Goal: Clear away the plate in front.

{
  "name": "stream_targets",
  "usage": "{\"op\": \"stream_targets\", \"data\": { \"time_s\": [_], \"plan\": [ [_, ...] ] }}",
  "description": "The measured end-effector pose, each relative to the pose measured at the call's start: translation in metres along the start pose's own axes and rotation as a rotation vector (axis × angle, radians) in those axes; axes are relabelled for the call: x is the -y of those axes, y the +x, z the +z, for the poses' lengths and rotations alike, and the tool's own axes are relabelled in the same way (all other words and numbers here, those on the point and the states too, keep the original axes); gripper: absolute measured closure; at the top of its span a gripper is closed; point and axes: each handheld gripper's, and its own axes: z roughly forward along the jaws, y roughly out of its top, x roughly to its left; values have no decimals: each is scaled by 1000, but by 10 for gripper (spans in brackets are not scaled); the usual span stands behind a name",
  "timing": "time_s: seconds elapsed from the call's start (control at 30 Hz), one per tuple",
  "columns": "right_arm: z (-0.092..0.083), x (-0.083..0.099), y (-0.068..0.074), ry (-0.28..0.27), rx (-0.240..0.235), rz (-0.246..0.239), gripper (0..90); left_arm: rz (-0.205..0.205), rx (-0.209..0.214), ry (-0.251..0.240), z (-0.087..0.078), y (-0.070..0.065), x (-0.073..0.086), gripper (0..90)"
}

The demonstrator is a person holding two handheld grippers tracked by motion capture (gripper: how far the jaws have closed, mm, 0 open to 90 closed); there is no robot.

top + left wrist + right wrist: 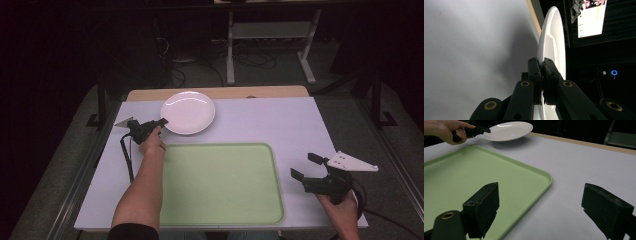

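Note:
A white round plate is at the far middle-left of the table, held a little above the surface. My left gripper is shut on its near-left rim. In the left gripper view the two black jaws pinch the plate's edge, and my left gripper is turned on its side. In the right gripper view the plate hovers tilted over its shadow, gripped by a hand-held gripper. My right gripper stands open at the table's right, near the tray's right edge, with nothing between the jaws.
A large pale green tray lies on the near middle of the white table. A wooden strip runs along the far edge. Beyond the table are a dark floor, cables and a metal stand.

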Motion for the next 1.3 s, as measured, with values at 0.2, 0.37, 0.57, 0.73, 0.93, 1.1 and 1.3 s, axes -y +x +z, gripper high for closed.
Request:
{"op": "stream_targets", "data": {
  "time_s": [0.2, 0.37, 0.57, 0.73, 0.93, 1.1, 1.3],
  "plan": [
    [1, 0, -1, 1, 5, 1, 136, 13, 23, 1, -5, -7, -5, 868],
    [1, 0, -1, 2, 7, 6, 136, 22, 32, 7, -8, -11, -7, 867],
    [1, 1, -2, 0, 7, 8, 136, 35, 43, 24, -12, -12, -8, 868],
    [1, 1, -2, 0, 8, 6, 136, 43, 53, 34, -13, -14, -8, 868],
    [1, 1, -3, -1, 12, 9, 136, 50, 68, 47, -16, -17, -8, 869],
    [1, 1, -3, -1, 13, 10, 136, 65, 80, 67, -18, -20, -7, 869],
    [1, 1, -4, -3, 16, 15, 136, 85, 102, 92, -23, -24, -7, 869]
  ]
}}
